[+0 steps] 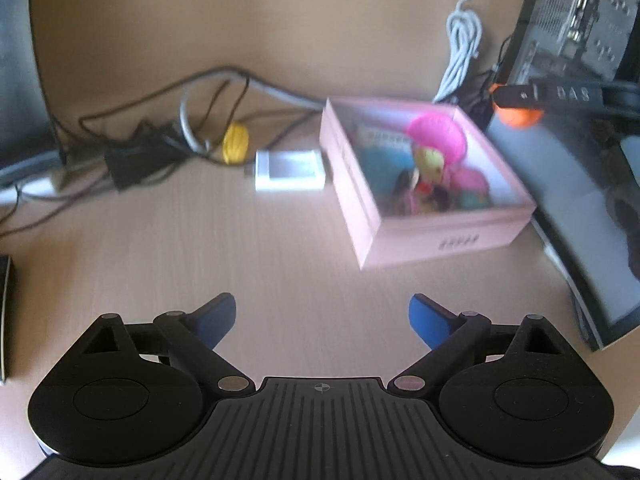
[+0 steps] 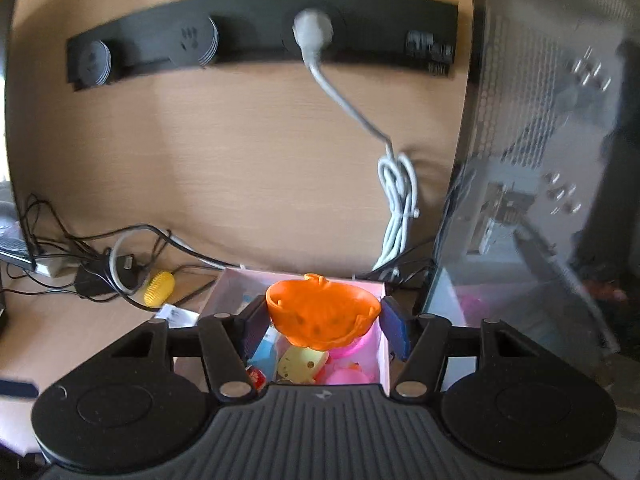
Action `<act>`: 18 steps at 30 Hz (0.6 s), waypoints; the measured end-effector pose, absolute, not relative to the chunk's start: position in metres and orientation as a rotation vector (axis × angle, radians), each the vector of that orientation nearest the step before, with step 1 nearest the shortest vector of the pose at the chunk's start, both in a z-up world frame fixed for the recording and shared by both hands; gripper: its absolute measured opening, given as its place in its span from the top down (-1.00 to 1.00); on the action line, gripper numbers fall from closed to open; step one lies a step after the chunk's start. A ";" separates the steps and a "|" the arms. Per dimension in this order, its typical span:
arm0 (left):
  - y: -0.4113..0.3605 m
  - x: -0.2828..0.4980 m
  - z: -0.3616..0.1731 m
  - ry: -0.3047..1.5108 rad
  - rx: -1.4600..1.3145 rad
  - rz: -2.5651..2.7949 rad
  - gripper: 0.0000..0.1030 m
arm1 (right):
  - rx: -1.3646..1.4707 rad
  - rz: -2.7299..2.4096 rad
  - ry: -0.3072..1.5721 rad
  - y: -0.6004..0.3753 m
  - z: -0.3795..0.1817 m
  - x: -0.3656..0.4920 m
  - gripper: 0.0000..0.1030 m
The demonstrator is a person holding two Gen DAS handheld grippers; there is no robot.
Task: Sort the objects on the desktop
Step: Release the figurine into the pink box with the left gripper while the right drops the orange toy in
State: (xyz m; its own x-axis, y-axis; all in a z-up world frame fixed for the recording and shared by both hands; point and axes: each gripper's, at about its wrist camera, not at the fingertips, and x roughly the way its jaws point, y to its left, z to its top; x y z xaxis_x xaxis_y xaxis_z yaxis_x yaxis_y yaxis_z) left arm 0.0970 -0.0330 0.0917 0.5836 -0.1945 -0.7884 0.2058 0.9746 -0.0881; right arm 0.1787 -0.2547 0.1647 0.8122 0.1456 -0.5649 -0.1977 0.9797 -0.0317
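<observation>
Orange toy (image 2: pixel 322 318) sits between right fingers (image 2: pixel 394 326) above pink box (image 2: pixel 382 356).

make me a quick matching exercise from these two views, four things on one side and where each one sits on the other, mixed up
Things:
1. yellow round piece
2. pink box
3. orange toy
4. white flat case

Places or states:
a. lying on the desk right beside the pink box
b. between the fingers of the right gripper
c. by the dark cables
d. holding small toys

Pairs: 1-c, 2-d, 3-b, 4-a
</observation>
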 end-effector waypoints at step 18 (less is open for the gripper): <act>-0.004 0.083 0.067 0.971 0.031 -0.071 -0.94 | -0.183 0.406 0.827 -0.228 0.090 0.107 -0.45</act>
